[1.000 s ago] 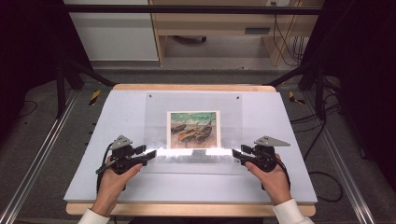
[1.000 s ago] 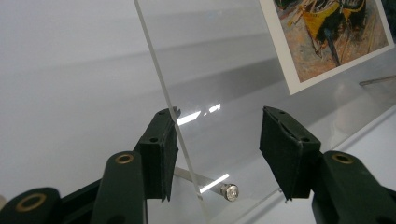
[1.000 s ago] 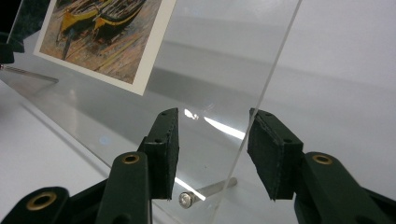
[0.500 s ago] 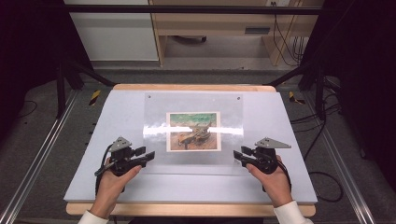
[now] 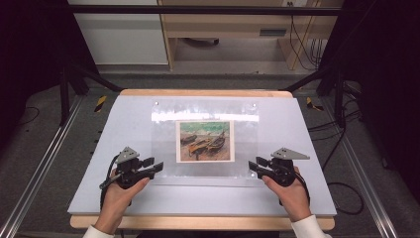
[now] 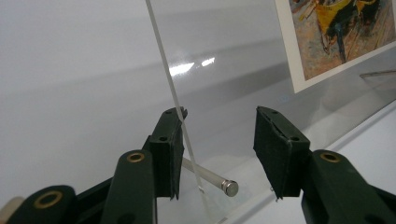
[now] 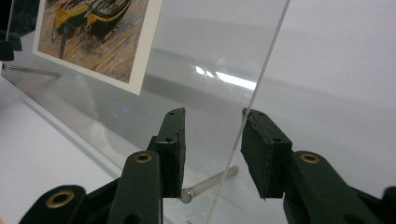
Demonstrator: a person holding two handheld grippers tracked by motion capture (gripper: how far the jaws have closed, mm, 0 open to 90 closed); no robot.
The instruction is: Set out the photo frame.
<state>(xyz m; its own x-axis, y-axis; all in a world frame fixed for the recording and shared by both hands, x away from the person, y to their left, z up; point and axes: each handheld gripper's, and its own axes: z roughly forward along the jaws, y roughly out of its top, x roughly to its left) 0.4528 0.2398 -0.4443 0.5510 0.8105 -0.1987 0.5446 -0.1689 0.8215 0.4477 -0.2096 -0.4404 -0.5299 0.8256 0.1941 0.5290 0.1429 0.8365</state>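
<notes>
A clear acrylic sheet lies over a colour print of boats in the middle of the white table. My left gripper is at the sheet's near left corner and my right gripper at its near right corner. In the left gripper view the jaws stand open around the sheet's edge, with a metal pin between them. In the right gripper view the jaws also stand open, the sheet's edge against one pad and a metal pin low between them.
The white table top has a wooden rim at front and back. Dark frame legs rise at the far corners, and metal rails run along both sides. Cables lie on the floor to the right.
The bright glare band on the sheet has moved from its near edge to its far edge, so its tilt has changed. Both grippers have shifted slightly toward the person.
</notes>
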